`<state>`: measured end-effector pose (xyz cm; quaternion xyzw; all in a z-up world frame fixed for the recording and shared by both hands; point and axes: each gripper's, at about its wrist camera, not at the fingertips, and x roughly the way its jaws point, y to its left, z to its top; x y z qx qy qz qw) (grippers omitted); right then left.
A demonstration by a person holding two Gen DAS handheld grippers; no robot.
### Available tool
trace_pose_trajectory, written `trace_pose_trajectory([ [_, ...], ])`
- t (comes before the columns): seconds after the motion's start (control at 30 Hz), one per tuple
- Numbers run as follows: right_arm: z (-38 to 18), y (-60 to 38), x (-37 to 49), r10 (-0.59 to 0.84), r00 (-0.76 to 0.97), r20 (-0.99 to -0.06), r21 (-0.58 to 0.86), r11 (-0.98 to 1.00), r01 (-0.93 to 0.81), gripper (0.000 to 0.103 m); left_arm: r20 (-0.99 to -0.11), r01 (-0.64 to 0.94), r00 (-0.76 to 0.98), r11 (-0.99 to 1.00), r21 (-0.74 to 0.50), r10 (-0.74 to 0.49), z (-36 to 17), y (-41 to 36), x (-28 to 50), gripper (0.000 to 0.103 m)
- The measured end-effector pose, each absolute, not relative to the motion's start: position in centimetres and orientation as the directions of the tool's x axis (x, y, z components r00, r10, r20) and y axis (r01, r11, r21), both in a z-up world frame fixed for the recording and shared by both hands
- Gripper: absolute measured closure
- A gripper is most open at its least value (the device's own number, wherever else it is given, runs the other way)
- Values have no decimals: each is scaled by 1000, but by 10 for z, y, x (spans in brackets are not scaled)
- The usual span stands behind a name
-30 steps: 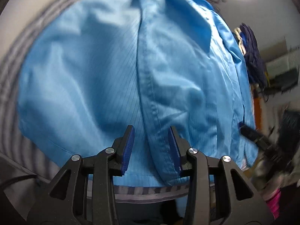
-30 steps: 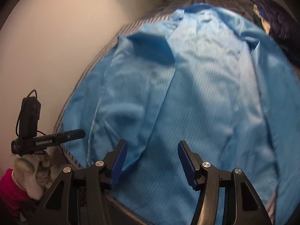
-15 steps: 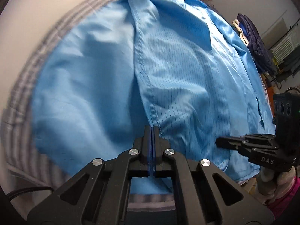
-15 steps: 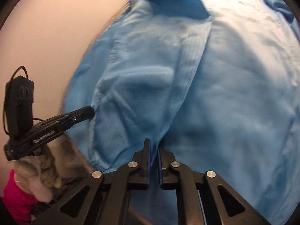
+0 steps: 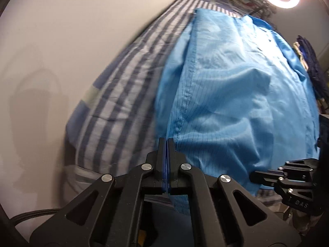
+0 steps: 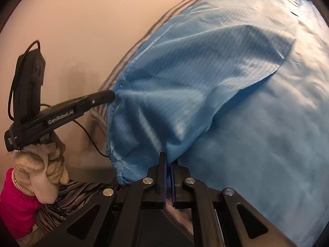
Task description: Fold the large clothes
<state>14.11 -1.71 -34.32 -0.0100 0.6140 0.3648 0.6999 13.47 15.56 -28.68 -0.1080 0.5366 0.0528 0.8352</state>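
Both tongs pinch the blue garment's near edge on the striped bed.

The blue garment (image 5: 236, 94) covers the striped bed sheet (image 5: 123, 94) from centre to 3 o'clock. The left tongs (image 5: 166, 144) are clamped on its stitched hem at 6 o'clock; the right tongs (image 6: 168, 160) clamp a lifted fold, beside a gloved hand (image 6: 39, 160).

The garment (image 5: 236, 94) is light blue with fine dark pinstripes (a thin, slightly shiny weave). It lies spread over a striped sheet (image 5: 131, 86), most of it flat and creased. One panel, edged by a stitched seam, is lifted off the rest and folded over toward the middle; its hem hangs bunched and gathered at the near corner.
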Motion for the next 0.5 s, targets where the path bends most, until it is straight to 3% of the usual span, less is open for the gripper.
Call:
trace_pose_trajectory([
  [0.23, -335, -16, 135, 493, -7, -870, 408, 712, -571, 97, -879, -166, 473, 986, -17, 64, -269, 142, 137, 103],
  [0.27, -333, -18, 132, 491, -5, -871, 404, 710, -576, 92, -868, -166, 490, 986, -3, 80, -263, 141, 135, 103],
  [0.3, -330, -20, 130, 488, 4, -873, 395, 711, -581, 79, -852, -166, 512, 986, 29, 111, -255, 141, 133, 103],
  [0.33, -328, -22, 127, 491, 14, -871, 391, 711, -585, 77, -845, -168, 519, 985, 49, 131, -253, 145, 132, 103],
  [0.5, -320, -38, 130, 476, 48, -878, 365, 731, -576, 77, -900, -188, 418, 981, 50, 126, -286, 152, 138, 103],
])
